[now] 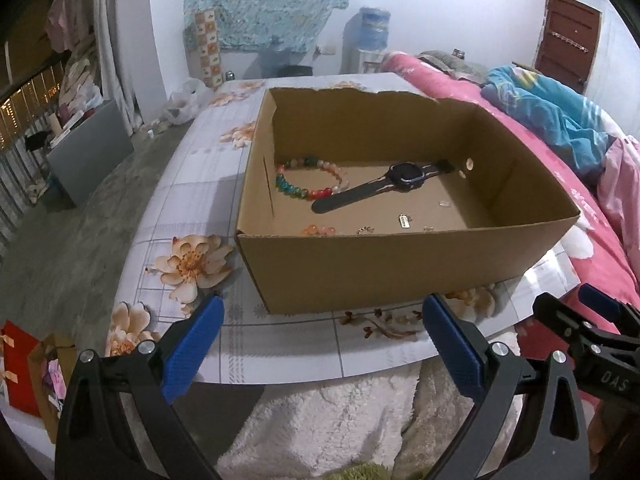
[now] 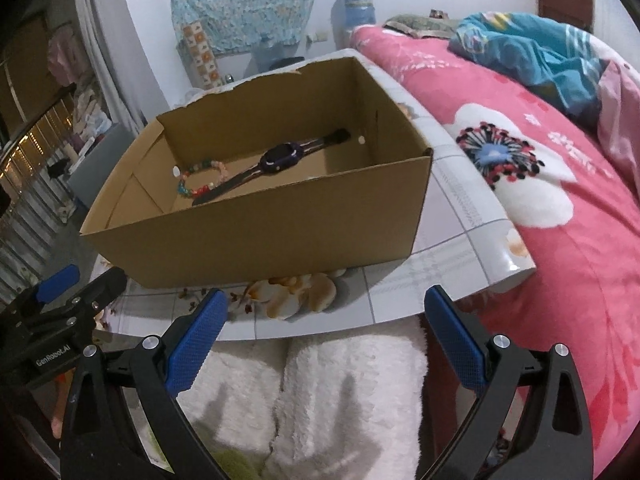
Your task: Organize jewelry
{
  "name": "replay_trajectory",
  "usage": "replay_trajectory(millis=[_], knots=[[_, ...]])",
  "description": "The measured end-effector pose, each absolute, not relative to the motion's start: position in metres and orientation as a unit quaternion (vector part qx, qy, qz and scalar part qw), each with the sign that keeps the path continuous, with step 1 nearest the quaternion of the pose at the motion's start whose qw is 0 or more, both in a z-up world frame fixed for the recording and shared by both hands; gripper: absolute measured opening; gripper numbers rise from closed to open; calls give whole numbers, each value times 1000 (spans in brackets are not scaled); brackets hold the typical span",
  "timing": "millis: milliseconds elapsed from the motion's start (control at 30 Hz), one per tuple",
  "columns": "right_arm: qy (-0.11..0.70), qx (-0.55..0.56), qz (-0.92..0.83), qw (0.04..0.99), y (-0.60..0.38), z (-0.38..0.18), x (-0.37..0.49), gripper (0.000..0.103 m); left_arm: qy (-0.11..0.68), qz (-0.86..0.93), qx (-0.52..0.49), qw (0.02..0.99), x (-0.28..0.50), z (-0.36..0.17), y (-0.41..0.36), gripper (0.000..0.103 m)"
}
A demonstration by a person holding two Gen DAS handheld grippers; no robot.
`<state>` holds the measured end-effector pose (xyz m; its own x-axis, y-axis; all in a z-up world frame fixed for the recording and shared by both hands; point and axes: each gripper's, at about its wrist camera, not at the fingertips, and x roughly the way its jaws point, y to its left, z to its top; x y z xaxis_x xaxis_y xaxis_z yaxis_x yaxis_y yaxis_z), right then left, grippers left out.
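Both tools, left (image 1: pixel 322 344) and right (image 2: pixel 322 340), hang spread apart and empty before the table (image 1: pixel 192 184). The watch (image 1: pixel 384 186) lies ahead in the box (image 1: pixel 400 264), its strap slanting from near-left to far-right, beads (image 1: pixel 308 178) at its left end; neither tool is clearly nearer.

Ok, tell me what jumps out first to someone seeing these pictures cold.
The open cardboard box fills the middle of the flowered table. Inside lie a black wristwatch and, to its left, a ring of coloured beads, with small trinkets near the front wall. Both the left gripper and the right gripper hang open and empty in front of the box, and a pink flowered bedspread spreads to the right.
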<state>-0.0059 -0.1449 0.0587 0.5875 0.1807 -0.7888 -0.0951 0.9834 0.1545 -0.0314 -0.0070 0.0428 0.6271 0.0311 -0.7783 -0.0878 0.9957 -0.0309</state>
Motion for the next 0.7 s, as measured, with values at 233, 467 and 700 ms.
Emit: replay_trajectory(millis=[233,467,700], knots=[[450,38,81,889,-137,60,-1,95,440,43,-41,896,-23,38,-7,97],[457,34,80,885,-136,57,2,95,448,51,-39,892,-21,35,-7,97],[458,32,80,885,-134,56,3,95,452,53,-37,890,-21,34,-9,97]])
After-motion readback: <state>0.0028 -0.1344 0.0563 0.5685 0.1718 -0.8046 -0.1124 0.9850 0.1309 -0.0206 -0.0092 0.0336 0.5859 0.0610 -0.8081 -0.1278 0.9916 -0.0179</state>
